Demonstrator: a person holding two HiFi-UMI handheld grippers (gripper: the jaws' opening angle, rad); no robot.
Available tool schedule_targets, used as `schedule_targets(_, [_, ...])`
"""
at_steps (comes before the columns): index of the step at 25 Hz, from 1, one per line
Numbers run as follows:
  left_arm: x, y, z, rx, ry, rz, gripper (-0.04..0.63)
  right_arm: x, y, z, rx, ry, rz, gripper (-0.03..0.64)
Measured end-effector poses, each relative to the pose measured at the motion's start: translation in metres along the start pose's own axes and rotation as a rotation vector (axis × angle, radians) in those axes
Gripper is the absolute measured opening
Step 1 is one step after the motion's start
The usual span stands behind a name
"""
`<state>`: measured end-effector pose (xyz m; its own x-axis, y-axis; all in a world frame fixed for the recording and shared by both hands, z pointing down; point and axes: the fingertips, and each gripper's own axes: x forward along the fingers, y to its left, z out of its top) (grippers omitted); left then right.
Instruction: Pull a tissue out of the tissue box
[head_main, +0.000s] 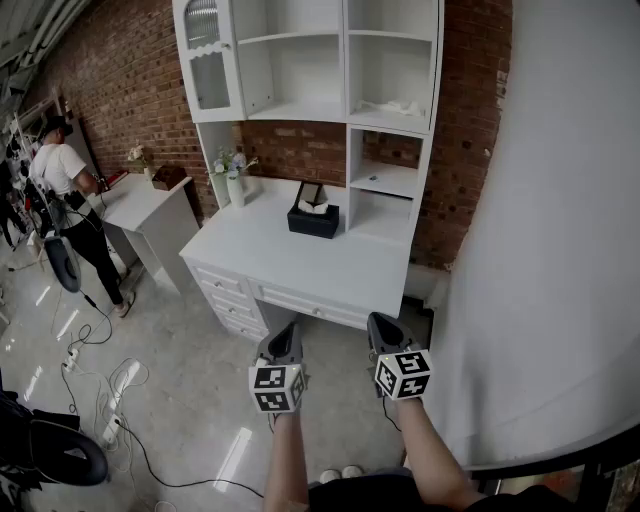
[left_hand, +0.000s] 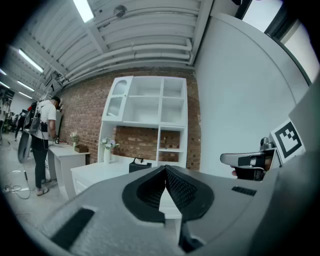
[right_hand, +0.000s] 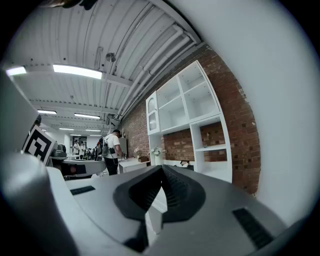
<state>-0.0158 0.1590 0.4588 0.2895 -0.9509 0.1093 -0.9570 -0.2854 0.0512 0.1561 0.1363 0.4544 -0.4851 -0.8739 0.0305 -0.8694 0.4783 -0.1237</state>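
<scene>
A dark tissue box with a white tissue poking from its top stands near the back of the white desk. Both grippers hang over the floor in front of the desk, well short of the box and pointing toward it. My left gripper is shut with nothing between its pads. My right gripper is likewise shut and holds nothing. In the left gripper view the box shows small beyond the closed tips. In the right gripper view the box lies far past the closed tips.
A white hutch rises over the desk, and two vases with flowers stand at its left. A smaller white table and a person are further left. Cables cross the floor. A grey wall closes the right side.
</scene>
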Motion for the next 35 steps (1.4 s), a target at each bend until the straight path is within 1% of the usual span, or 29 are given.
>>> schedule_targets(12, [-0.004,0.005,-0.004,-0.005,0.009,0.004,0.008,0.000,0.005,-0.006,0.013,0.007,0.006,0.000])
schedule_targets(26, [-0.007,0.009,-0.016,-0.026,0.018,-0.013,0.008,-0.003,0.016,-0.013,0.016,-0.010,0.028,0.001])
schedule_targets(28, [-0.009,0.011,-0.017,-0.029,0.018,-0.014,0.008,-0.004,0.020,-0.013,0.015,-0.010,0.030,0.013])
schedule_targets(31, [-0.014,0.018,-0.020,-0.034,0.019,-0.014,0.008,-0.004,0.024,-0.016,0.019,-0.012,0.028,0.062])
schedule_targets(32, [-0.015,0.020,-0.021,-0.036,0.019,-0.014,0.008,-0.003,0.026,-0.017,0.021,-0.011,0.028,0.087])
schedule_targets(35, [-0.020,0.028,-0.024,-0.042,0.022,-0.013,0.008,-0.005,0.030,-0.020,0.032,-0.015,0.025,0.130])
